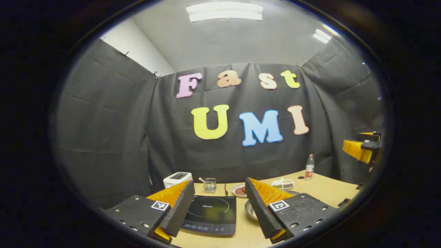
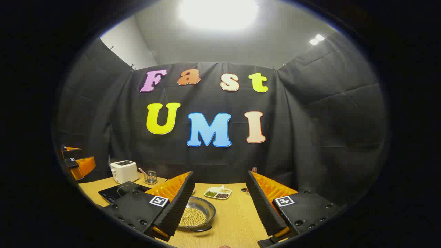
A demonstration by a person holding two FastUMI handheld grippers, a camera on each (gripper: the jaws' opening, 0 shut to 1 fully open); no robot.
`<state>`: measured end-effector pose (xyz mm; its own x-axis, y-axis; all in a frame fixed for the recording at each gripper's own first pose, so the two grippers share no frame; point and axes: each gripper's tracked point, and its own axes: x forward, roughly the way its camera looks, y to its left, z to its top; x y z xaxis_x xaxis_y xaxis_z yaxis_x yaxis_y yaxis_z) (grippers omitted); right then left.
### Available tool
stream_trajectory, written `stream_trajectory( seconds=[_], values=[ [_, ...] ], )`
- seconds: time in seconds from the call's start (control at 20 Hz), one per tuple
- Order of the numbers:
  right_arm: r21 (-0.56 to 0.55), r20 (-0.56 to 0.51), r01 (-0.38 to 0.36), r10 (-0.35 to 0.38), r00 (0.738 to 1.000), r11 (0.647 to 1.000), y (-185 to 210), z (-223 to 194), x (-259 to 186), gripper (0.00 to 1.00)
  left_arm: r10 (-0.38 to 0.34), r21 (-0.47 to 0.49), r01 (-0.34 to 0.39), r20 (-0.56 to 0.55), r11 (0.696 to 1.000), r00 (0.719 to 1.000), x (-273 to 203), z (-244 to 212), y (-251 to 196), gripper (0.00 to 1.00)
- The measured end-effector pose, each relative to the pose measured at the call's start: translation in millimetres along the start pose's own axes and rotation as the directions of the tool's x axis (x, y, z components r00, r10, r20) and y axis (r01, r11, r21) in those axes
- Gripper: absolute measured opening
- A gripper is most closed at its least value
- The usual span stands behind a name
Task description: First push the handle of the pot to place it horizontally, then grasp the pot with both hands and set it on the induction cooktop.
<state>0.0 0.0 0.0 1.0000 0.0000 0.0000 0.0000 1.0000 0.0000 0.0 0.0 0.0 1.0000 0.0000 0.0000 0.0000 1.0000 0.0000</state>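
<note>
The left gripper (image 1: pixel 216 206) and the right gripper (image 2: pixel 219 203) hang above the light wooden counter (image 2: pixel 237 220), both with jaws wide and holding nothing. The round metal pot with yellow grains (image 2: pixel 197 215) sits near the counter's front edge. The flat black induction cooktop (image 1: pixel 211 214) lies beside it, toward the left edge.

The pot (image 2: pixel 197 216) is a shallow, round metal pan holding a bed of small pale beads or grains, sitting upright on the wooden table with a dark loop handle (image 2: pixel 201 228) on its near rim. The induction cooktop (image 1: pixel 211 214) is a flat black square slab with a ring marking, lying flat just beside the pot.
</note>
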Motion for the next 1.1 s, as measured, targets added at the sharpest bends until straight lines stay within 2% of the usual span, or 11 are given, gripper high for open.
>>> stream_trajectory(
  seconds=[0.65,0.7,1.1],
  values=[
    [-0.014,0.011,0.005,-0.005,1.0,1.0,-0.9,4.6,2.9,0.95,0.002,-0.003,-0.002,0.005,1.0,1.0,0.2,2.1,-0.5,0.87],
    [-0.014,0.01,0.005,-0.005,1.0,1.0,-0.6,4.6,3.5,0.98,0.003,-0.004,-0.003,0.003,1.0,1.0,-0.9,1.7,-0.2,0.87],
    [-0.016,-0.004,0.002,-0.002,1.0,1.0,-1.1,0.4,1.5,0.94,0.011,0.003,-0.011,-0.009,1.0,1.0,-1.4,0.7,4.4,0.87]
  ],
)
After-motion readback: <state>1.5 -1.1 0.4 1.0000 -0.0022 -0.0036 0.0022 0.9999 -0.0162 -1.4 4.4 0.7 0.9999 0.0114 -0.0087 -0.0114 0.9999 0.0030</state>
